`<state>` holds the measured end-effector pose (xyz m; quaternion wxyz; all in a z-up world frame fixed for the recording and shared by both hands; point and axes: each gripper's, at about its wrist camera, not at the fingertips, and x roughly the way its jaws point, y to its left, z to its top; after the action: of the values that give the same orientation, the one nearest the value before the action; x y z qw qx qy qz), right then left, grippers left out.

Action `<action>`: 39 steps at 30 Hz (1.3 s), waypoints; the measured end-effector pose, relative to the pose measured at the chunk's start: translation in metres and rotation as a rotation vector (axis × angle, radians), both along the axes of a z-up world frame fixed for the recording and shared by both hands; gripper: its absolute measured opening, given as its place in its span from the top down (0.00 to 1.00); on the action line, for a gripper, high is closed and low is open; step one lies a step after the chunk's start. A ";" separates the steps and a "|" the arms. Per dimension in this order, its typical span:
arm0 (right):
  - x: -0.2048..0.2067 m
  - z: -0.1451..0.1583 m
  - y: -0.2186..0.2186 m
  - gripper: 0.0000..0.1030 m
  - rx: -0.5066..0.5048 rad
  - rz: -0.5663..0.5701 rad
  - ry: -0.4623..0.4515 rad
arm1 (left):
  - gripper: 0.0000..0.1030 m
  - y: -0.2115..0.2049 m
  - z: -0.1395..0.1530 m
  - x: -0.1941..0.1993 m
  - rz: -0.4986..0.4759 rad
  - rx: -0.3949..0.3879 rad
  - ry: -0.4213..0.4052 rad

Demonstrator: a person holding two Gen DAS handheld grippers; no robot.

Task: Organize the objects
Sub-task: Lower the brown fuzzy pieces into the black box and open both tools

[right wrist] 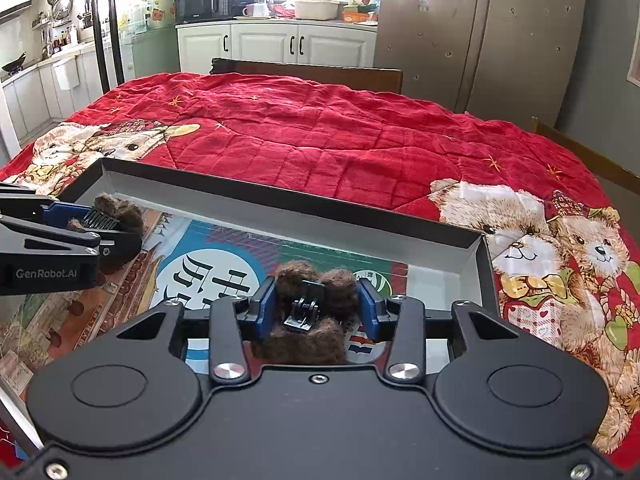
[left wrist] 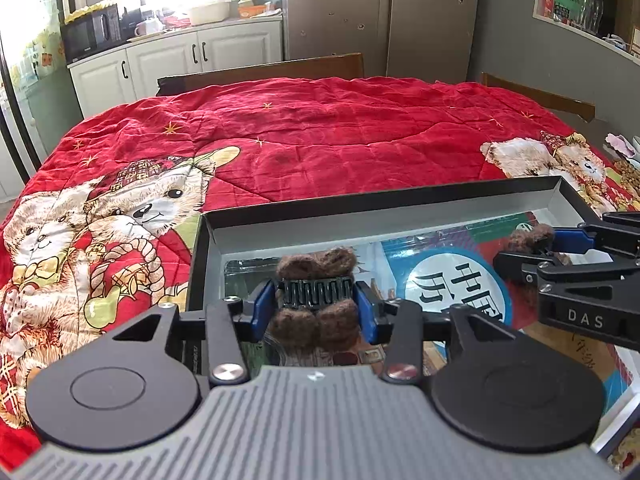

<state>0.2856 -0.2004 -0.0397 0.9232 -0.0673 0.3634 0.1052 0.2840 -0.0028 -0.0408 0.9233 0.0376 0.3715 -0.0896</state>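
Two brown fuzzy hair claws lie in a shallow black box (left wrist: 380, 196) (right wrist: 280, 196) lined with a printed sheet (left wrist: 452, 280) (right wrist: 208, 276). One claw (left wrist: 316, 292), black teeth up, sits between the blue pads of my left gripper (left wrist: 316, 312), whose jaws stand just clear of it. The other claw (right wrist: 298, 276), hinge up, lies between the pads of my right gripper (right wrist: 318, 316), also slightly apart from it. Each gripper shows in the other's view: the left gripper (right wrist: 116, 226) at the box's left end, the right gripper (left wrist: 528, 248) at its right end.
The box rests on a red quilt (left wrist: 320, 128) (right wrist: 340, 136) printed with teddy bears, which covers the table. Wooden chair backs (left wrist: 280, 68) (left wrist: 540, 96) stand at the far side. White cabinets (left wrist: 168, 60) and a fridge (right wrist: 460, 40) are beyond.
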 end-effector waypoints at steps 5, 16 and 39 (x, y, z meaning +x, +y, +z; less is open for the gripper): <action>0.000 0.000 0.000 0.53 0.000 0.001 -0.001 | 0.39 0.000 0.002 -0.002 0.006 0.004 -0.016; -0.006 0.006 0.001 0.44 0.002 0.001 -0.023 | 0.32 -0.001 0.008 -0.009 0.005 0.011 -0.052; -0.039 0.043 -0.005 0.42 0.002 0.002 -0.105 | 0.27 -0.005 0.042 -0.041 -0.031 0.025 -0.145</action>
<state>0.2466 -0.2057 0.0035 0.9409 -0.0721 0.3144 0.1028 0.2425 -0.0075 0.0012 0.9458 0.0611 0.3041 -0.0961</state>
